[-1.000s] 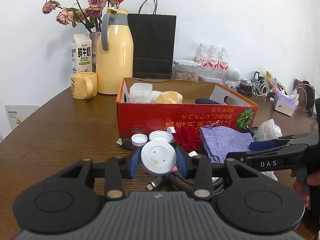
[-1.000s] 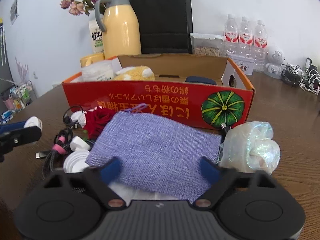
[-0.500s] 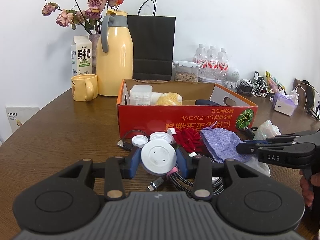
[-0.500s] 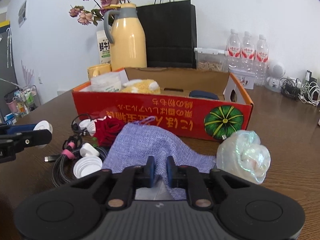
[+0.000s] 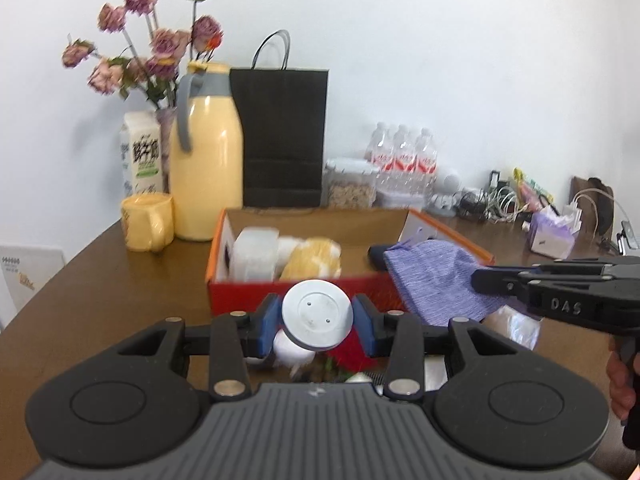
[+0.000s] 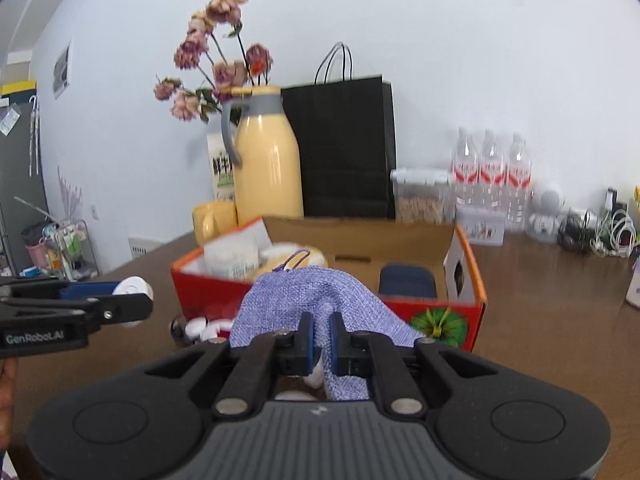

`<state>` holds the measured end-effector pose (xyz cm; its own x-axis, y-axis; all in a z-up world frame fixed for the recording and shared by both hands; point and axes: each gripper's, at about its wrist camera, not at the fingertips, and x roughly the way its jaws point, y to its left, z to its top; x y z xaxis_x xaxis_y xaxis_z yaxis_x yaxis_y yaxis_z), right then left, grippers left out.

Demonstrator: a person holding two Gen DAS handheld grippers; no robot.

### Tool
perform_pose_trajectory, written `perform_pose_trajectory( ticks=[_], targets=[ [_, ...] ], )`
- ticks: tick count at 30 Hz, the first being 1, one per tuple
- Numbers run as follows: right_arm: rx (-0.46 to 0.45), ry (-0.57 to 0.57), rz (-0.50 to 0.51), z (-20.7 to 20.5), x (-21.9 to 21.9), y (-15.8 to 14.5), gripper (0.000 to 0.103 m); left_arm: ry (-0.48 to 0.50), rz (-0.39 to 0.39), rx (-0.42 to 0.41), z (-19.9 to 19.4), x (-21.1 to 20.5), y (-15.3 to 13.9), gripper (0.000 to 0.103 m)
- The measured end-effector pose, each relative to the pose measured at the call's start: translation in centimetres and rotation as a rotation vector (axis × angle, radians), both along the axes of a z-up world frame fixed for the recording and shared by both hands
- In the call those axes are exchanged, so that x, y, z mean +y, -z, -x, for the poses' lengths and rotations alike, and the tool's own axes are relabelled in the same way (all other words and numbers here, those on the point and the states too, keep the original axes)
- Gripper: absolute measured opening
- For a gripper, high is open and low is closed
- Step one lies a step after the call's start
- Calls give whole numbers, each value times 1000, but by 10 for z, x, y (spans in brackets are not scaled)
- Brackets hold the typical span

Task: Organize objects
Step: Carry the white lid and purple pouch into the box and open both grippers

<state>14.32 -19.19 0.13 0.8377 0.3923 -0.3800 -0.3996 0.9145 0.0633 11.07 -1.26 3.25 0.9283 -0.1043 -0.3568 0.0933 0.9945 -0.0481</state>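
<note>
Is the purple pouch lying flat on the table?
No, the right gripper is shut on the purple pouch, which hangs lifted before the red box.

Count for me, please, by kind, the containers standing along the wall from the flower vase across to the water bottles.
Flower vase: 1
Milk carton: 1
Yellow mug: 1
Yellow jug: 1
Black paper bag: 1
Clear lidded tub: 1
Water bottles: 3
Total: 9

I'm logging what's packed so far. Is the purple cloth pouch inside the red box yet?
Not yet. The purple pouch hangs pinched in the right gripper, in front of the red box.
</note>
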Motion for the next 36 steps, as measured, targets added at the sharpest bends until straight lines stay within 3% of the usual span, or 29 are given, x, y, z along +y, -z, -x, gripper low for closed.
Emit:
perform_pose_trajectory(
  ticks=[6,14,24,32,33,34,36],
  targets=[
    [-58,27,8,-27,4,-19,7,2,33,-46,-38,-10,-19,41],
    [-69,71,27,-94,15,-22,7,-29,78,-31,-112,-19,-28,41],
    [-25,96,54,-174,22,-1,7,-69,86,75,-203,-33,0,41],
    [39,96,43,-194,17,19,8,-76,63,103,-213,-32,13,42],
    [42,97,46,-193,17,19,11,-85,63,98,-211,-31,13,44],
    [47,96,46,-192,17,20,14,-94,61,87,-208,-30,12,55],
    [50,105,45,-190,17,19,21,-115,53,59,-204,-29,7,87]
  ],
)
